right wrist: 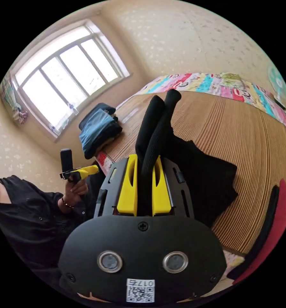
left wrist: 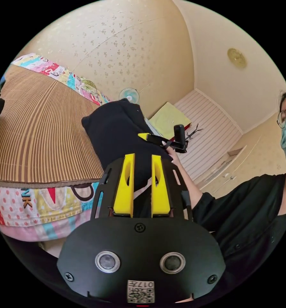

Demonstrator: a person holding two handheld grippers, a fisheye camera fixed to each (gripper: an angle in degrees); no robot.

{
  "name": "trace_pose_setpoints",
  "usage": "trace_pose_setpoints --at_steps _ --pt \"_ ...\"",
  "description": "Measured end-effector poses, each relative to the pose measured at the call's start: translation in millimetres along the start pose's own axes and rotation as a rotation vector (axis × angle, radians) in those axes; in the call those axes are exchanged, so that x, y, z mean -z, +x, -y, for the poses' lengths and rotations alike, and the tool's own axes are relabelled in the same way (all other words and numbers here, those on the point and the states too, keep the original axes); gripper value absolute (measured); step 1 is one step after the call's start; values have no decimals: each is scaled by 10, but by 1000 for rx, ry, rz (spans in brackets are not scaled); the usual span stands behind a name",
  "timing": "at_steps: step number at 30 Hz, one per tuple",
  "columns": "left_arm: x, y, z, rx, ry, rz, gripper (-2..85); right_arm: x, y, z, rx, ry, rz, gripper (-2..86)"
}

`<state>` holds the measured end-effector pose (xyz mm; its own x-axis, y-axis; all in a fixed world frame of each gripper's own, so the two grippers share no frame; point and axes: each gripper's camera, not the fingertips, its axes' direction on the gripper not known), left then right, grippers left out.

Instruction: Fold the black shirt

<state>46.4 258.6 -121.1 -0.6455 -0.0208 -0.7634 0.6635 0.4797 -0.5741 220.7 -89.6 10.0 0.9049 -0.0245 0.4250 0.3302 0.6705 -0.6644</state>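
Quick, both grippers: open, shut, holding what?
Left gripper: shut on the black shirt.
Right gripper: shut on the black shirt.

1. Plain black cloth shirt (right wrist: 194, 173), no print on it, and the same black in the left gripper view (left wrist: 117, 134).
2. Left tool (left wrist: 142, 160): bright yellow jaws on a matte black body; right tool (right wrist: 146, 166) the same.
3. Brown ribbed woven bed mat (right wrist: 245, 134), fine tan stripes.
4. Patchwork cartoon bedsheet (left wrist: 40, 200): pink, blue, yellow, red polka dots.
5. Folded blue-and-black clothes pile (right wrist: 98, 128).
6. Cream speckled wallpaper wall (left wrist: 123, 41).
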Motion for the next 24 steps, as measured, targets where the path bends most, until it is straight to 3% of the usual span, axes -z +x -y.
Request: trace_pose_setpoints --at_steps 2,5,7,9,18,20,24 --pt "-119 -84 -5 14 -36 -25 88 270 586 -488 -171 62 40 57" --pt "-363 -208 -7 42 -107 -48 88 290 1227 -1172 -358 68 -53 56" --pt "-600 -285 16 65 -190 -59 88 391 1488 -1461 -442 216 125 57" --pt "-737 -270 35 62 -235 -55 88 392 1512 -1393 -479 220 197 58" --pt "-1039 -106 256 25 -318 -4 87 661 99 -22 -147 28 -231 57" --pt "-1058 -132 301 29 -319 10 87 649 97 40 -125 35 -236 61" --pt "-1118 -219 445 47 -343 36 88 477 570 -111 -286 13 -127 88"
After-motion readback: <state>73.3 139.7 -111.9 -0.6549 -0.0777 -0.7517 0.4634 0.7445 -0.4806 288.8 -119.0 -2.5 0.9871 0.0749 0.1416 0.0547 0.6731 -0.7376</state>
